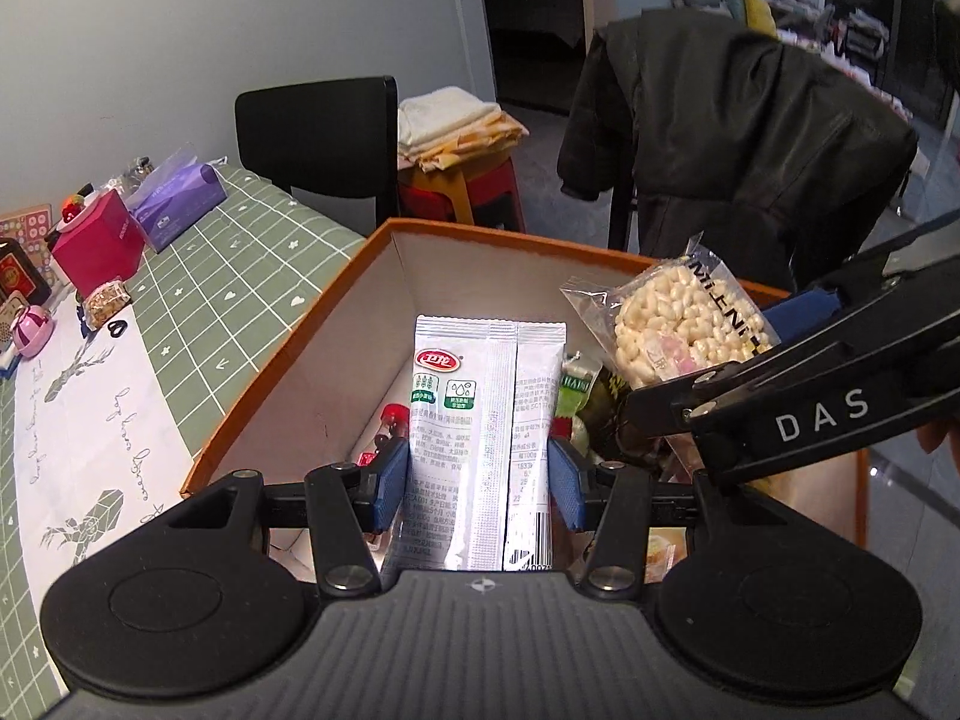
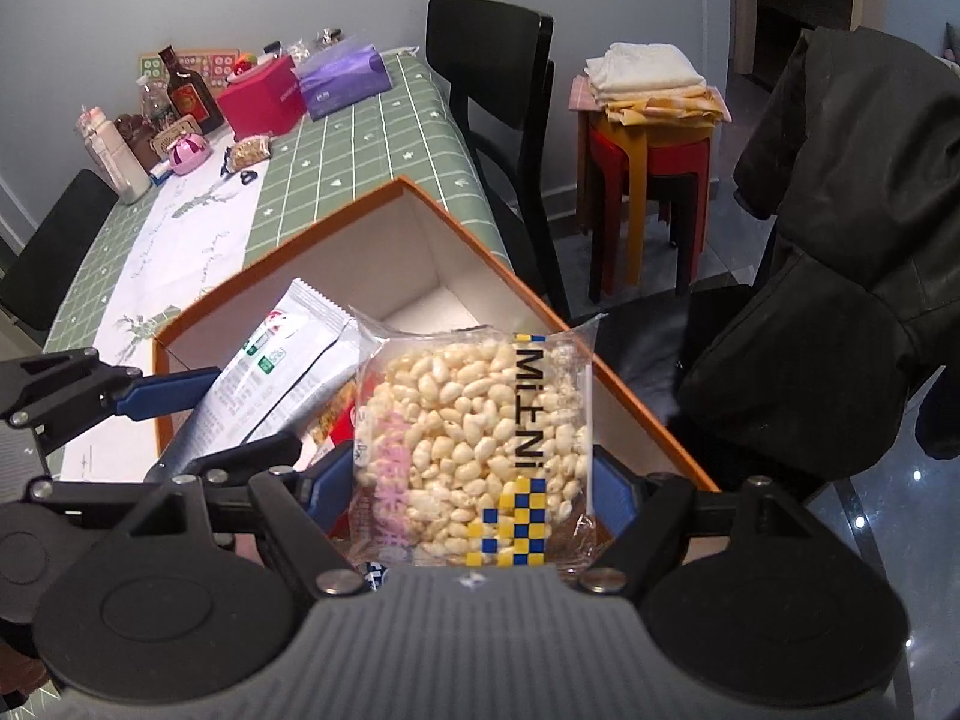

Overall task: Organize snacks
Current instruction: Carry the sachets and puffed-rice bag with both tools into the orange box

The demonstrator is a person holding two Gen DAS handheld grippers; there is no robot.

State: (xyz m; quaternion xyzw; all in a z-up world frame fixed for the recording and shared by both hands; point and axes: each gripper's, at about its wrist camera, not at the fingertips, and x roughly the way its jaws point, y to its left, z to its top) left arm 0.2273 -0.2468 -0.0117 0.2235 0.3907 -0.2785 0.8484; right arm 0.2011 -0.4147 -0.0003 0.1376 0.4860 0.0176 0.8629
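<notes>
An orange box with white inner walls (image 1: 420,276) (image 2: 420,240) stands on the table and holds several snack packets. My left gripper (image 1: 477,480) is shut on a white snack packet (image 1: 486,396) (image 2: 282,372) and holds it upright over the box. My right gripper (image 2: 471,498) is shut on a clear puffed rice cake packet (image 2: 474,432) (image 1: 678,324), held above the box's right side, next to the left gripper. Other packets lie in the box below, mostly hidden.
A green checked tablecloth (image 2: 360,138) carries a pink box (image 2: 264,99), a purple tissue pack (image 2: 342,78), bottles (image 2: 186,93) and a small snack bag (image 2: 252,150) at the far end. Black chairs, stacked stools with folded cloths (image 2: 648,90) and a jacket-draped chair (image 1: 732,132) stand around.
</notes>
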